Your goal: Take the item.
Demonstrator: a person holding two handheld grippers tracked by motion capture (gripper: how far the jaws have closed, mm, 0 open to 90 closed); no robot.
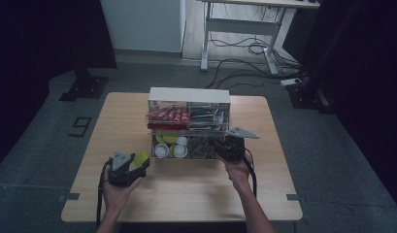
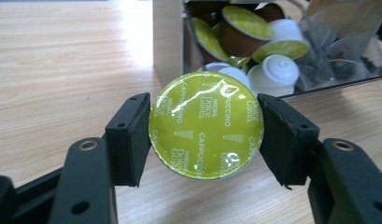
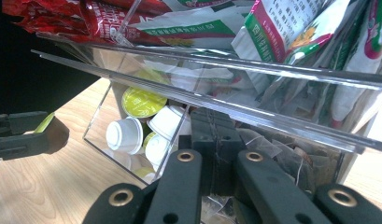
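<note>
A yellow-green foil-lidded coffee capsule (image 2: 206, 131) printed "Cappuccino" sits between the pads of my left gripper (image 2: 205, 140), which is shut on it, lid facing the camera. In the high view that gripper (image 1: 136, 162) holds the capsule (image 1: 141, 157) just left of the clear drawer (image 1: 216, 156), above the table. The drawer is pulled out of a clear organizer (image 1: 189, 94) and holds several capsules (image 3: 142, 101) and tea bags (image 3: 291, 158). My right gripper (image 3: 211, 135) is shut on the drawer's clear wall, seen at the drawer's right front (image 1: 228, 147).
The organizer's upper shelf holds red sachets (image 1: 167, 115) and green-and-white packets (image 3: 291, 23). Bare wooden table (image 1: 186, 189) lies in front of the drawer and to both sides. A desk frame (image 1: 239, 29) and floor cables (image 1: 249, 48) are behind the table.
</note>
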